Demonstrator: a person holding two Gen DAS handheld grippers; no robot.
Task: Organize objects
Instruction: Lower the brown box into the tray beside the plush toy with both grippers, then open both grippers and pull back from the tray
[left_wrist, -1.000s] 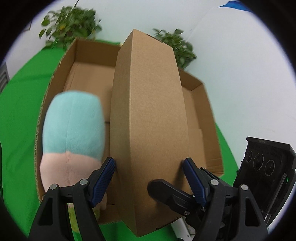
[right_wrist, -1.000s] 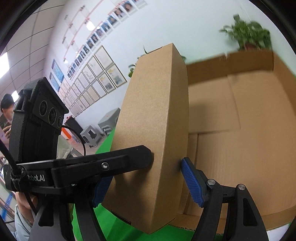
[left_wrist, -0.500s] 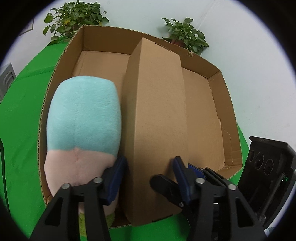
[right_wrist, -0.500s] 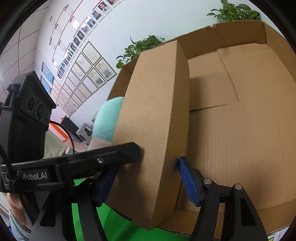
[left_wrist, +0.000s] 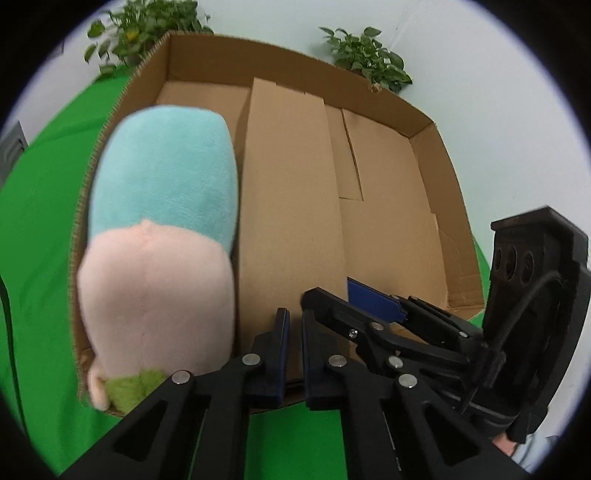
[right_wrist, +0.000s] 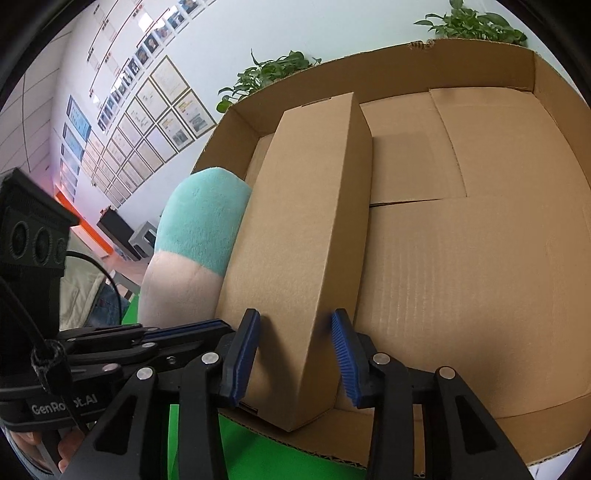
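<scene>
A long closed cardboard box (left_wrist: 288, 206) lies in a big open cardboard carton (left_wrist: 424, 122), beside a teal and pink plush toy (left_wrist: 159, 236) at the carton's left wall. My left gripper (left_wrist: 293, 354) is shut and empty at the long box's near end. My right gripper (right_wrist: 295, 354) has its blue pads on either side of the long box (right_wrist: 306, 236) and is shut on it; it also shows in the left wrist view (left_wrist: 373, 314). The plush (right_wrist: 195, 243) and the carton (right_wrist: 480, 258) show in the right wrist view too.
The carton sits on a green cloth (left_wrist: 40, 229). Potted plants (left_wrist: 365, 55) stand behind the carton against a white wall. The right half of the carton floor (right_wrist: 480, 295) is bare cardboard. Framed pictures (right_wrist: 147, 122) hang on the left wall.
The long box came down from above the carton to lie flat inside it beside the plush. My left gripper let go of it and closed; my right gripper still holds it.
</scene>
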